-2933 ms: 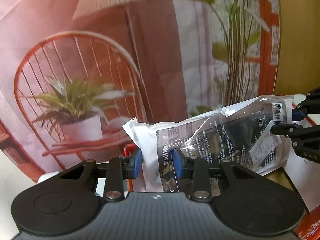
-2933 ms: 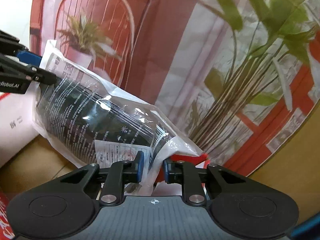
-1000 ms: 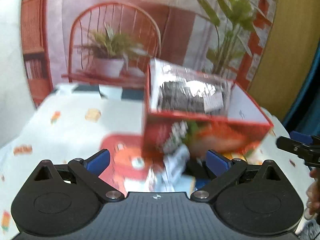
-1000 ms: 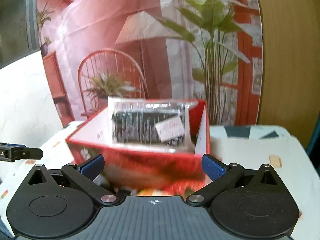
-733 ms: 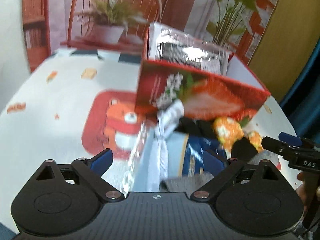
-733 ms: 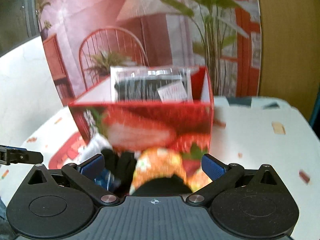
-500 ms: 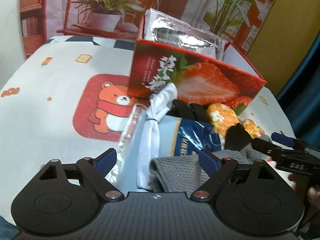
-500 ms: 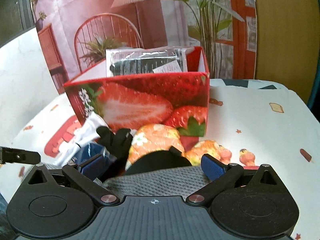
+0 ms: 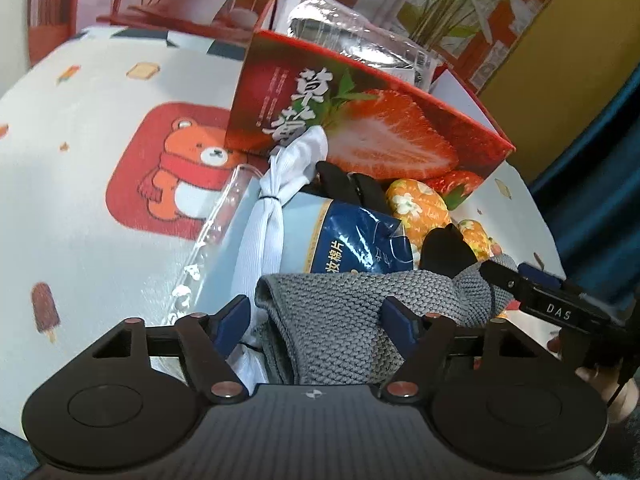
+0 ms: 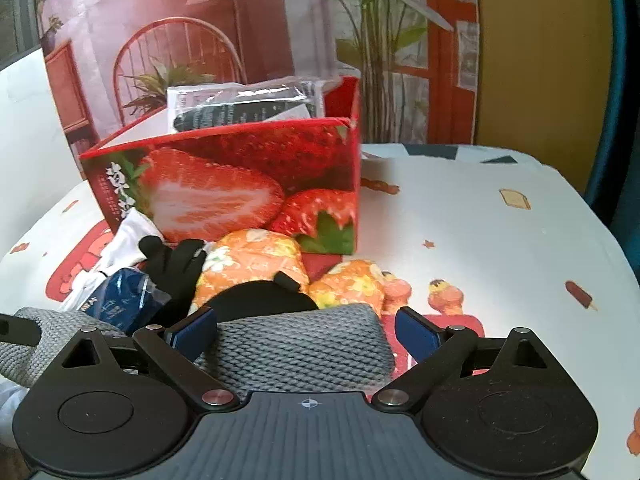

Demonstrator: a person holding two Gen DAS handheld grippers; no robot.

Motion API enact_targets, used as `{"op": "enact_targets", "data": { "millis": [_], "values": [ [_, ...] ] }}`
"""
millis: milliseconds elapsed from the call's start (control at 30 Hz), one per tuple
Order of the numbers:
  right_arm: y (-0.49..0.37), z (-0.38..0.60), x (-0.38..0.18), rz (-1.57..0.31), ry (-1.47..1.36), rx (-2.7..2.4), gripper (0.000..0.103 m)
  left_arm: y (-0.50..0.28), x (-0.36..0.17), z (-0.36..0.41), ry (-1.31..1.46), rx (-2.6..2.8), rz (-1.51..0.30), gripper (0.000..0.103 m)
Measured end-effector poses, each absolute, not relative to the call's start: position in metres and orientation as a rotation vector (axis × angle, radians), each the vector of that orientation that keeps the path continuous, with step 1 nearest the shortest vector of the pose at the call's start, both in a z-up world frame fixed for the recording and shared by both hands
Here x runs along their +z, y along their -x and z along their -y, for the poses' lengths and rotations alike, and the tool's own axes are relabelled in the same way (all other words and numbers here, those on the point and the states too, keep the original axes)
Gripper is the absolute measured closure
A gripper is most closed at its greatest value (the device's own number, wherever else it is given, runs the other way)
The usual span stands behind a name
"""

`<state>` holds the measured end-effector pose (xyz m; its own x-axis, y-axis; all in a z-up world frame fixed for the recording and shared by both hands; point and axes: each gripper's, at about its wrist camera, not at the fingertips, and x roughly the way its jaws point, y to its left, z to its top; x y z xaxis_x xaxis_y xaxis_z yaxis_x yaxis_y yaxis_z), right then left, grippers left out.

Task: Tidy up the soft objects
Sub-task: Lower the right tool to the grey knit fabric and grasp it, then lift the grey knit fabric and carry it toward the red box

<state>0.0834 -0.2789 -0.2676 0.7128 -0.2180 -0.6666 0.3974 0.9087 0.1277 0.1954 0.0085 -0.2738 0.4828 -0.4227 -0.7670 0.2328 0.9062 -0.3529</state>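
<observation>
Bear-print tablecloth (image 9: 100,208), plant backdrop (image 10: 248,28)

Packet (image 10: 244,105) in box (image 10: 240,188), knit (image 10: 296,348) before.

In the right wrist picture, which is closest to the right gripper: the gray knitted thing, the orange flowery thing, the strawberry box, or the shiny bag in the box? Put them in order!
From the right gripper, nearest first:
1. Gray knitted cloth: right between the open fingers.
2. Orange flowery item: just beyond it, slightly left.
3. Strawberry box: behind that, on the table.
4. Shiny bag: standing at the box's back.

Red strawberry-printed box (image 10: 248,184), grey knit cloth (image 9: 340,320), orange floral pouch (image 10: 248,264) (white blossoms), bear-patterned tablecloth (image 9: 100,160).
</observation>
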Motion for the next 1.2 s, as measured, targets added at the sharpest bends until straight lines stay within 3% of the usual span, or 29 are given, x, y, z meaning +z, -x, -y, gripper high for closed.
{"op": "enact_targets", "data": {
  "millis": [267, 333, 433, 467, 500, 800, 1200],
  "values": [
    [-0.087, 0.281, -0.279, -0.741, -0.335, -0.335, 0.01, -0.2, -0.282, -0.009, 0.258, -0.414, -1.013, 0.032],
    [-0.088, 0.28, -0.28, -0.744, -0.331, -0.334, 0.01, -0.2, -0.281, -0.009, 0.253, -0.419, -1.007, 0.037],
    [-0.087, 0.281, -0.28, -0.745, -0.343, -0.331, 0.01, -0.198, -0.277, -0.008, 0.251, -0.447, -0.987, 0.064],
    [-0.087, 0.282, -0.28, -0.745, -0.346, -0.33, 0.011, -0.198, -0.275, -0.008, 0.253, -0.466, -0.969, 0.082],
    [-0.087, 0.283, -0.28, -0.745, -0.348, -0.329, 0.011, -0.197, -0.272, -0.009, 0.253, -0.477, -0.954, 0.087],
    [-0.089, 0.284, -0.275, -0.737, -0.373, -0.302, 0.02, -0.2, -0.242, -0.014, 0.226, -0.453, -0.791, 0.091],
    [-0.101, 0.287, -0.284, -0.771, -0.452, -0.265, 0.02, -0.214, -0.277, -0.022, 0.262, -0.379, -0.879, 0.09]
  ]
}}
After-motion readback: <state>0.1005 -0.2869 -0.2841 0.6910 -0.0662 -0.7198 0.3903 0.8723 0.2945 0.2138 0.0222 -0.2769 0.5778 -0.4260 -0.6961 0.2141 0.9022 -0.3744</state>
